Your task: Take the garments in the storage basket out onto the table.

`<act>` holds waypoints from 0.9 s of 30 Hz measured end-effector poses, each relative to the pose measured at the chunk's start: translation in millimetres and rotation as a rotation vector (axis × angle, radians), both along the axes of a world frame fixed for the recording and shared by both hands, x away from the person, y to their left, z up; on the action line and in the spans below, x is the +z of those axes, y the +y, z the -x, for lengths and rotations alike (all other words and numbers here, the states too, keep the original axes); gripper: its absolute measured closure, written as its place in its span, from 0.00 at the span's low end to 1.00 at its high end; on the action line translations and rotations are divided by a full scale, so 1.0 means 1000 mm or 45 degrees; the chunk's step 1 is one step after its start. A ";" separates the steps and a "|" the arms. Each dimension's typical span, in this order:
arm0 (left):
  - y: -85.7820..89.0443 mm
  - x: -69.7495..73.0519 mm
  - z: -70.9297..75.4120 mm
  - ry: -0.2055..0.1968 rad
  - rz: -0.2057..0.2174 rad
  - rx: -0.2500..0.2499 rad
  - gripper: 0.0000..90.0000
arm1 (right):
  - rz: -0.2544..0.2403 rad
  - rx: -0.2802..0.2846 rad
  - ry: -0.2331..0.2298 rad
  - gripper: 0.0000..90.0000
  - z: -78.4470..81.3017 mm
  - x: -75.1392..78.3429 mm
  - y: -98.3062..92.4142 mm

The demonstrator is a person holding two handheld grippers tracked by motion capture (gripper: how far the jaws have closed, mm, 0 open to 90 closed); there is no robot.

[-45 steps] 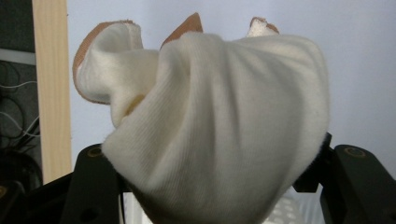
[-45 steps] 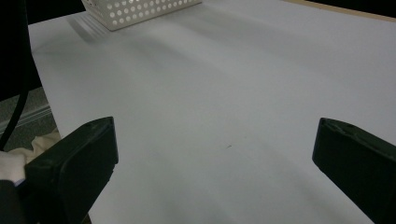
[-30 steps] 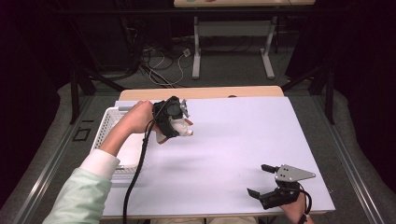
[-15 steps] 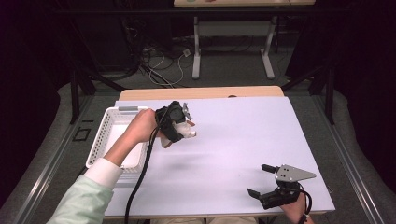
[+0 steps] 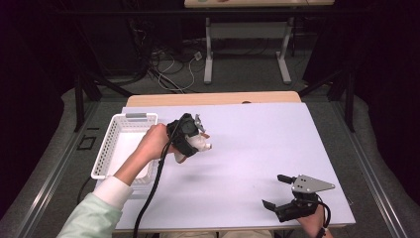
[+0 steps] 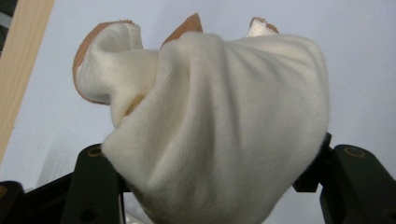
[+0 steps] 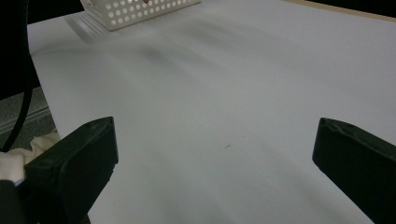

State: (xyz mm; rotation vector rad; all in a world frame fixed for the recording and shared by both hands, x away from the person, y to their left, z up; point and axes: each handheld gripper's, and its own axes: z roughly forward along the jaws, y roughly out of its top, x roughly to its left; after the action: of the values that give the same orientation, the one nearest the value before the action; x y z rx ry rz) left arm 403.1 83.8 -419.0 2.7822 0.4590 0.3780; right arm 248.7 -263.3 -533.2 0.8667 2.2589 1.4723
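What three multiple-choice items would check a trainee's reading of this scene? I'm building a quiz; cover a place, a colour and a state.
1. Where does the white basket stand?
A. at the table's left edge
B. at the table's right edge
C. on the floor

2. What colour is the cloth item in the left tool?
A. dark blue
B. cream with tan trim
C. bright red

3. How does the right tool stand?
A. shut on a cup
B. shut on the cloth item
C. open, with nothing between its jaws

Key: 1 A, the high view shows the basket by the left edge; 2 B, the left gripper view shows cream knit with tan edges; 3 C, the right gripper view shows bare table between the jaws.
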 end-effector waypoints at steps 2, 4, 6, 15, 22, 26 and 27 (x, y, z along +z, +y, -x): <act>-0.001 -0.004 0.001 0.008 0.013 0.004 0.43 | 0.005 0.000 -0.005 0.00 0.000 0.000 0.000; -0.001 -0.007 0.002 0.011 0.017 0.002 0.43 | 0.006 0.000 -0.003 0.00 0.000 0.000 0.000; -0.002 -0.011 0.004 0.015 0.022 0.000 0.43 | 0.004 -0.004 -0.007 0.00 0.000 0.000 0.000; -0.003 -0.020 0.009 0.029 0.048 0.012 0.43 | 0.003 0.001 0.005 0.00 0.000 0.000 0.000; -0.007 -0.027 0.013 0.048 0.053 0.014 0.43 | 0.007 0.000 0.004 0.00 0.000 0.000 0.000; -0.009 -0.030 0.015 0.056 0.080 0.027 0.43 | 0.007 0.000 0.006 0.00 0.000 0.000 0.000; -0.009 -0.031 0.015 0.056 0.088 0.031 0.43 | 0.008 -0.001 0.007 0.00 0.000 0.000 0.000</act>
State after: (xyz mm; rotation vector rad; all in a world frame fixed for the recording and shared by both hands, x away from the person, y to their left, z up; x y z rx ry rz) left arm 388.0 74.5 -449.6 2.7246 0.5070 0.3005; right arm 248.9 -263.0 -533.3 0.8704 2.2658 1.4636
